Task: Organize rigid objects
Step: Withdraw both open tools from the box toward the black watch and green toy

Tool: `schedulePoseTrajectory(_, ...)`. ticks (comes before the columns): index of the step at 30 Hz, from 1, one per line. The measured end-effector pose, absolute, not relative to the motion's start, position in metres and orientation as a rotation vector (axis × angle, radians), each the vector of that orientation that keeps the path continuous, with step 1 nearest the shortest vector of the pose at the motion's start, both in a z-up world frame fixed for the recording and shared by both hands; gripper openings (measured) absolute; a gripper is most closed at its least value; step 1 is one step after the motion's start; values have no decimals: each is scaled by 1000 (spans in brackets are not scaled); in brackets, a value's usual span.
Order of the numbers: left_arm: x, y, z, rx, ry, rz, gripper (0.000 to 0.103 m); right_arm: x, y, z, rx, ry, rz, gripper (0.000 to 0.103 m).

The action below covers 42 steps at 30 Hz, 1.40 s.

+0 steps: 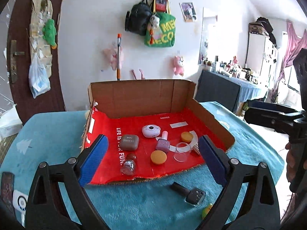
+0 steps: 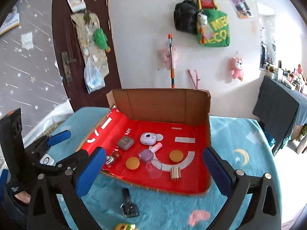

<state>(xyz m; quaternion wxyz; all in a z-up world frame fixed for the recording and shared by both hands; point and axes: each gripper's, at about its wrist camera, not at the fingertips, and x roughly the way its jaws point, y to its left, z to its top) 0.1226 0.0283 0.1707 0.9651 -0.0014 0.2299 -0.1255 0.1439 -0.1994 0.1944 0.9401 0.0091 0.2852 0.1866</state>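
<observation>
Left wrist view: the left gripper [image 1: 153,153] is seen with its blue pads spread wide and nothing between them or touched by them. Beyond it, an open cardboard box [image 1: 142,95] with a red lining stands on the bench [image 1: 48,140], which is covered in a teal fleece. Most of the small things are already gathered inside: a brown case [image 1: 128,142], a lilac round device [image 1: 151,131], a lilac nail polish bottle [image 1: 163,142], two orange discs, one nearer [image 1: 158,157] and one farther back [image 1: 186,136], a clear cup [image 1: 180,152], a studded piece [image 1: 196,149] and a small glass bottle with a red cap [image 1: 129,164]. Outside the box, a dark nail polish bottle [image 1: 189,192] lies on its side on the fleece just in front of the torn front edge, and a yellow-green toy [image 1: 206,209] lies near it at the lower right.

Right wrist view: the right gripper [image 2: 153,164] is likewise held wide apart and empty, above the fleece in front of the box. The dark bottle is seen lying just below the box's front edge, and the yellow-green toy at the bottom edge of the picture. A white device [image 2: 46,160] is partly visible at the far left, beside the left gripper; whether it belongs to the task cannot be told.

The work is judged to be largely done, with at least the dark bottle and the toy still to be placed inside.
</observation>
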Motion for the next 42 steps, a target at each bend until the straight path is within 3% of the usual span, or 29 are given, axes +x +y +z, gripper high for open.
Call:
schedulePoseTrajectory(12,72,20,124,-5,452,-193,97,68,-208,145,-9,446,302,103)
schedulePoseTrajectory(25,68,23,64,-55,575,-140,97,54,-219,64,13,482,205,103)
schedulePoseTrajectory(42,73,29,49,-44,635,-103,97,57,-225,42,86,542,237,103)
